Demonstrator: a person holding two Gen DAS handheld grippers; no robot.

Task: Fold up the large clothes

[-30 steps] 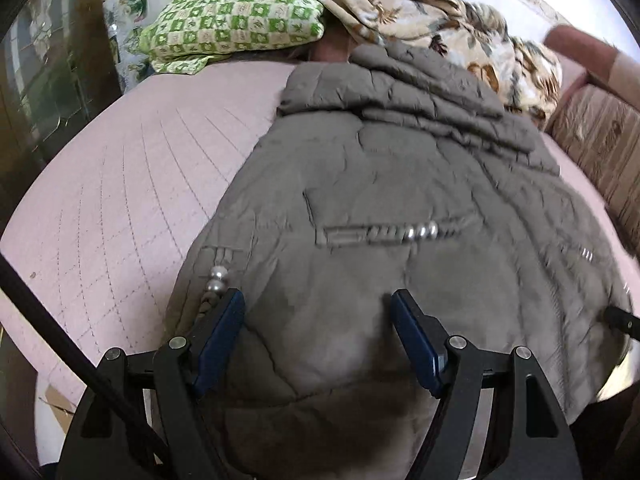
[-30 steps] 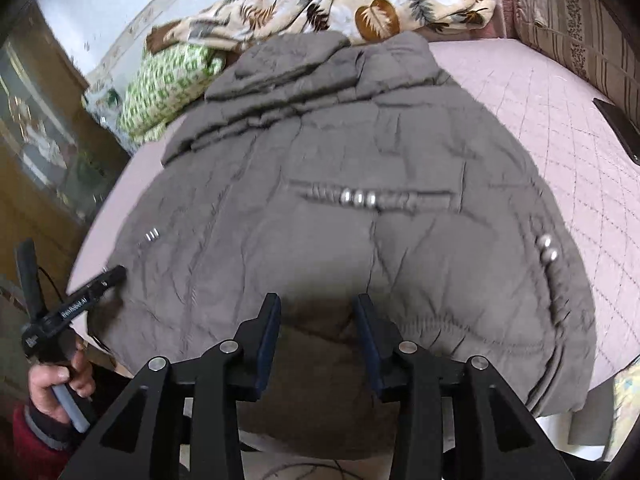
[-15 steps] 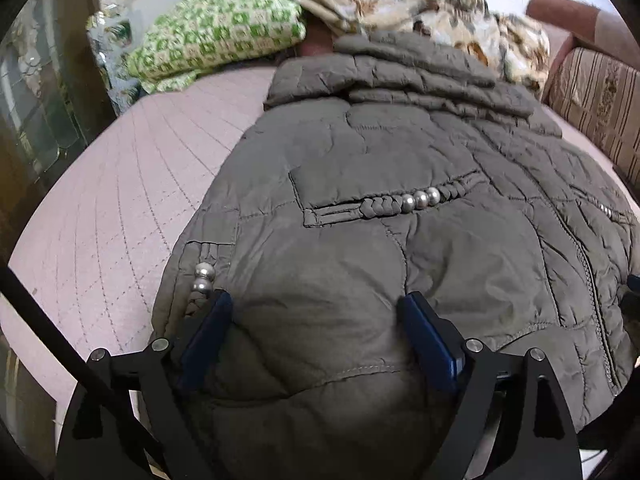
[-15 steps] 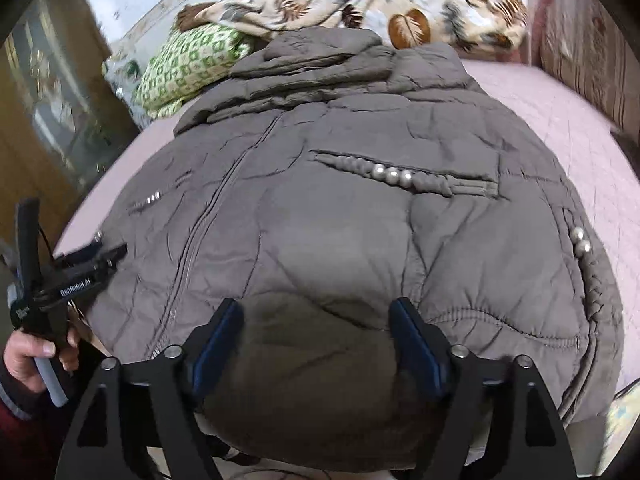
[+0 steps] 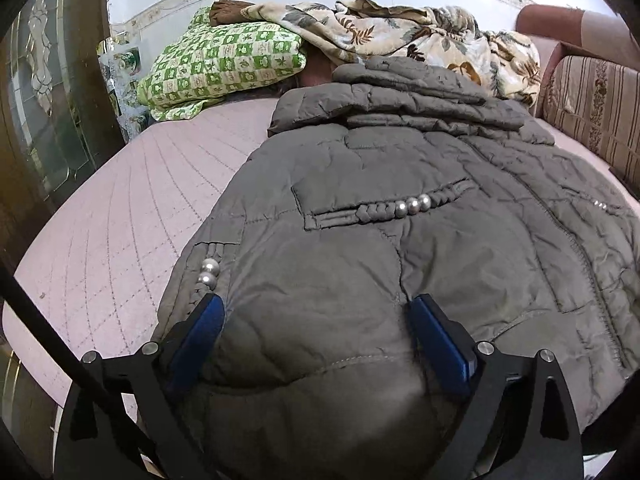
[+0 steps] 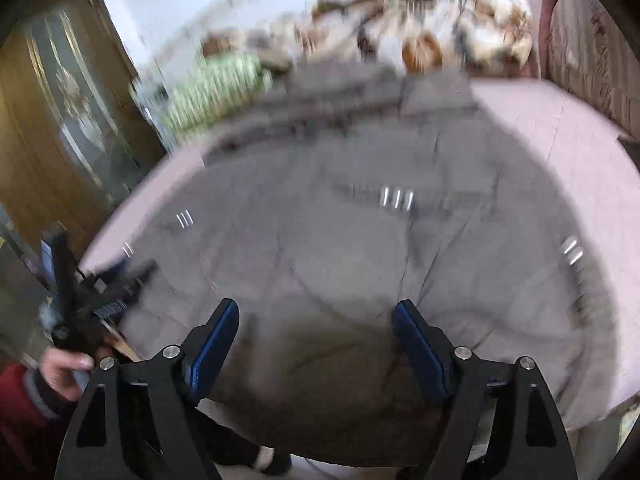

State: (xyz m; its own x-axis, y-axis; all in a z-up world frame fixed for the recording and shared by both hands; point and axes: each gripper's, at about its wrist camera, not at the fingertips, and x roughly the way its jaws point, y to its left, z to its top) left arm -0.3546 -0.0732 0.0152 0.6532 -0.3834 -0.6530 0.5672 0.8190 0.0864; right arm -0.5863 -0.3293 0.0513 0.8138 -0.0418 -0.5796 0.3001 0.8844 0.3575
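A grey-brown quilted jacket (image 5: 400, 240) lies spread front up on the pink bed cover (image 5: 120, 220), with its hood at the far end and pearl-trimmed pockets. My left gripper (image 5: 316, 308) hovers over the near hem. Its jaws are opening, and a bulge of jacket lies between the blue pads without being pressed. The right wrist view is motion-blurred. There my right gripper (image 6: 317, 312) stands open over the jacket (image 6: 360, 240) hem, its pads apart from the cloth. A hand (image 6: 68, 364) holds the left gripper (image 6: 100, 296) at the hem's left corner.
A green checked pillow (image 5: 224, 64) and a floral blanket (image 5: 400, 36) are piled past the hood. A striped padded side (image 5: 592, 100) borders the bed on the right. A wooden glass-door cabinet (image 5: 40, 80) stands to the left. Bare pink cover (image 6: 560, 128) flanks the jacket.
Both grippers' jaws have spread wider; the right one went from nearly shut on the hem to open. The right view has shifted and blurred. The left view tipped up slightly.
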